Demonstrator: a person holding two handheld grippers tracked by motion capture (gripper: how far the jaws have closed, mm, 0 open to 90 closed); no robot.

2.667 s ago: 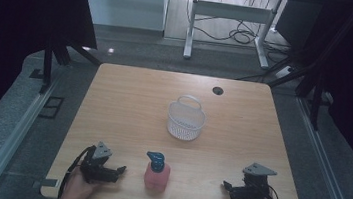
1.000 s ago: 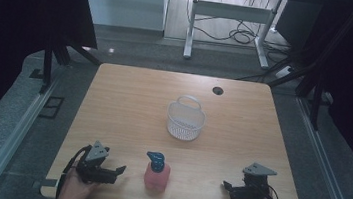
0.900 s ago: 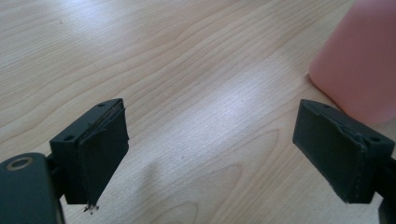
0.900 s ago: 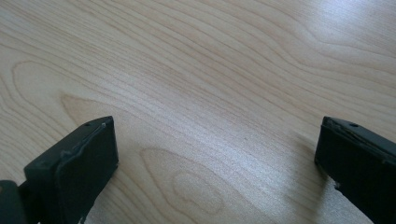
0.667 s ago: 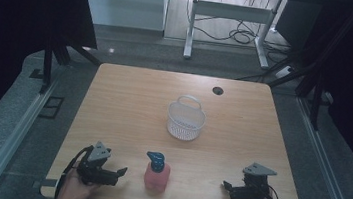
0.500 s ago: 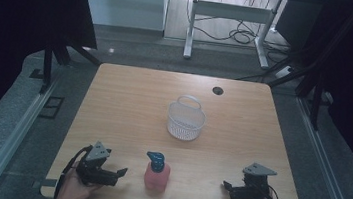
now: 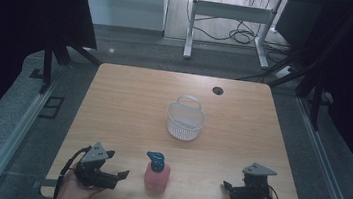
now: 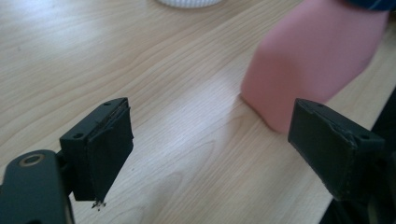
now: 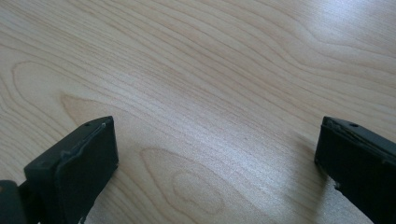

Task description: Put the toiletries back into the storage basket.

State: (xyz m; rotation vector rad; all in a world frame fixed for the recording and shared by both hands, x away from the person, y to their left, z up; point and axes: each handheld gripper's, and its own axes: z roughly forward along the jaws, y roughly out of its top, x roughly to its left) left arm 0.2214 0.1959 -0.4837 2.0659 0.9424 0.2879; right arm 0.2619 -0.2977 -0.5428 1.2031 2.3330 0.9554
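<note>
The left gripper point(image 7: 123, 175) has lifted slightly off the surface point(image 7: 133, 104) and edged toward the pink bottle point(image 7: 157, 174), which now stands just ahead of its fingers point(image 8: 100, 144), nearer one than the other. Its jaws have just been closing a little, with nothing between them.

Wooden table point(image 7: 128, 104); pink bottle point(image 7: 156, 176); white basket point(image 7: 185, 121)

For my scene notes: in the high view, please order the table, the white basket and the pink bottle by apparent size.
1. table, by far the largest.
2. white basket.
3. pink bottle, somewhat smaller, although it stands nearer the camera.
</note>
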